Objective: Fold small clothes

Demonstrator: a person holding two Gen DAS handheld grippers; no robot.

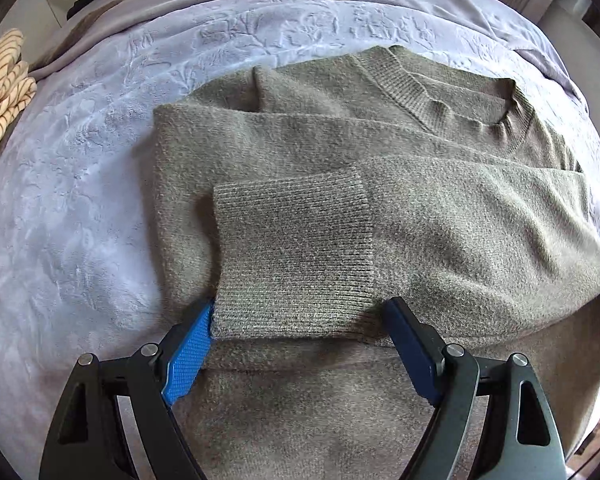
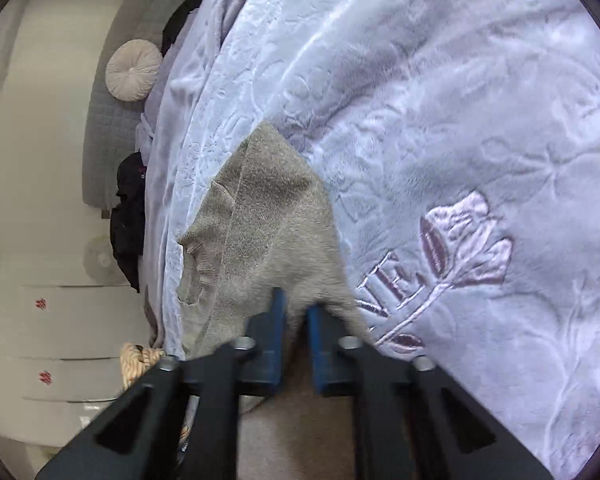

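Note:
An olive-green knit sweater (image 1: 340, 152) lies on the lilac blanket (image 1: 80, 200) with a sleeve folded across its body. The sleeve's ribbed cuff (image 1: 292, 256) rests flat on top. My left gripper (image 1: 300, 316) points down over that cuff and is open wide, its blue pads (image 1: 192, 352) standing at either side of the cuff's near edge. In the right wrist view the sweater (image 2: 268, 208) runs toward my right gripper (image 2: 296, 304), which is shut on a pinch of its fabric near the edge, pulling the knit into a peak.
A cream striped garment (image 1: 0, 92) lies at the blanket's left edge. In the right wrist view the blanket (image 2: 460, 120) has an embroidered flower (image 2: 460, 240). Beyond the bed are a round cushion (image 2: 132, 70), dark clothes (image 2: 130, 216) and white drawers (image 2: 60, 320).

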